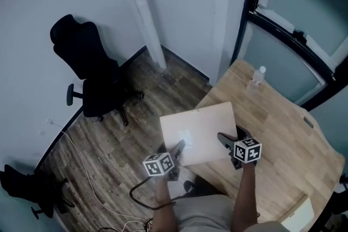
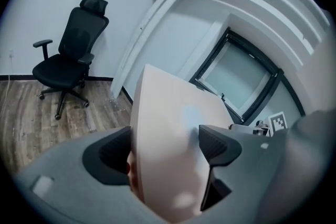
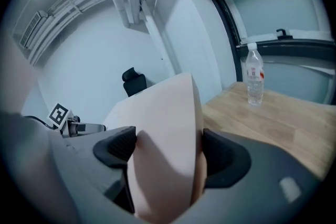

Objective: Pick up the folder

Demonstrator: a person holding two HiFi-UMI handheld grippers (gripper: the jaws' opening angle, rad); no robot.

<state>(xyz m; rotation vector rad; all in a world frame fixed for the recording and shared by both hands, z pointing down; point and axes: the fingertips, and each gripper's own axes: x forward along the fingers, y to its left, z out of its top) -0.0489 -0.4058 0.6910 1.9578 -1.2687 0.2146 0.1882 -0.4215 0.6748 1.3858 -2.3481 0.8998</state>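
A pale cream folder (image 1: pixel 200 132) is held up in the air over the near left edge of the wooden table (image 1: pixel 283 138), lying nearly flat. My left gripper (image 1: pixel 176 149) is shut on the folder's near left corner, and the folder (image 2: pixel 173 149) fills the space between its jaws. My right gripper (image 1: pixel 225 142) is shut on the near right edge, with the folder (image 3: pixel 165 149) wedged between its black pads (image 3: pixel 116 147). Each gripper view shows the other gripper's marker cube beyond the sheet.
A clear plastic water bottle (image 1: pixel 258 77) stands at the table's far corner, also the bottle (image 3: pixel 254 81) in the right gripper view. A black office chair (image 1: pixel 89 70) sits on the wood floor to the left. A white cable (image 1: pixel 81 155) trails on the floor. Glass partition (image 1: pixel 293 35) behind the table.
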